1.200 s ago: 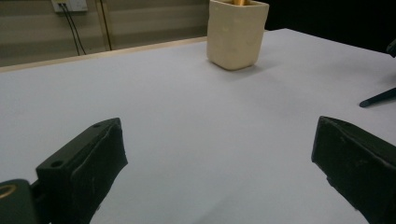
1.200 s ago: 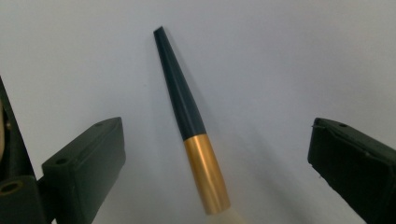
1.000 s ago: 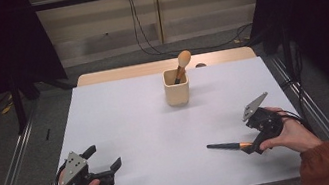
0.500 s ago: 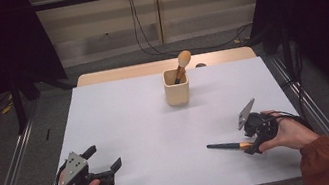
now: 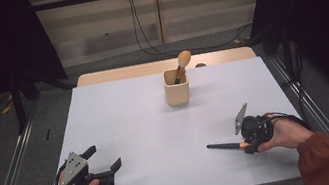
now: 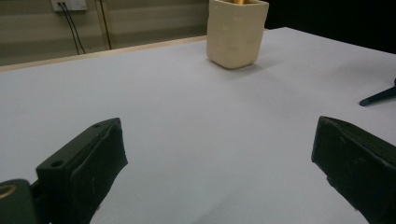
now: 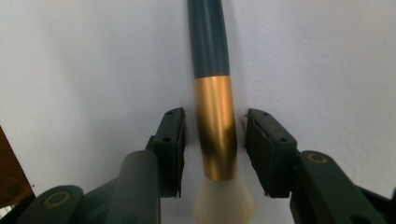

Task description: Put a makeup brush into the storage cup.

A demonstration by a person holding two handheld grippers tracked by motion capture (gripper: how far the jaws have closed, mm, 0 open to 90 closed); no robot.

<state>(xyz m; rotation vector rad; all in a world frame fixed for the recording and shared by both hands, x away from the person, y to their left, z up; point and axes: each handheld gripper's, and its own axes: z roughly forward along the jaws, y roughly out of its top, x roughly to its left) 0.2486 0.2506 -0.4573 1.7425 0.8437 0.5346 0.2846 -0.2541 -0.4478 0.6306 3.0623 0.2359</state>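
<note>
On the white surface (image 5: 160,139), seen from the high view, the right tongs (image 5: 248,145) sit low at the near right edge over a makeup brush (image 5: 226,146) that lies flat, its dark handle pointing toward the middle of the surface; the left tongs (image 5: 106,163) rest at the near left with nothing between the jaws, well apart from the brush. A cream holder (image 5: 176,87) stands toward the far side with another brush (image 5: 181,64) leaning in it. From the left gripper view, the left tongs (image 6: 219,154) stand wide open over bare surface, the holder (image 6: 237,30) ahead and the brush handle's tip (image 6: 378,97) at the right edge. From the right gripper view, the right tongs (image 7: 215,154) straddle the brush's gold collar (image 7: 215,126) just above the pale bristles; the jaws have just been closing, yet a slim gap shows on each side (so no grip yet, by my reading). The step in hand looks like the pickup: next the jaws must close onto the collar, then lift, probably toward the holder.
</note>
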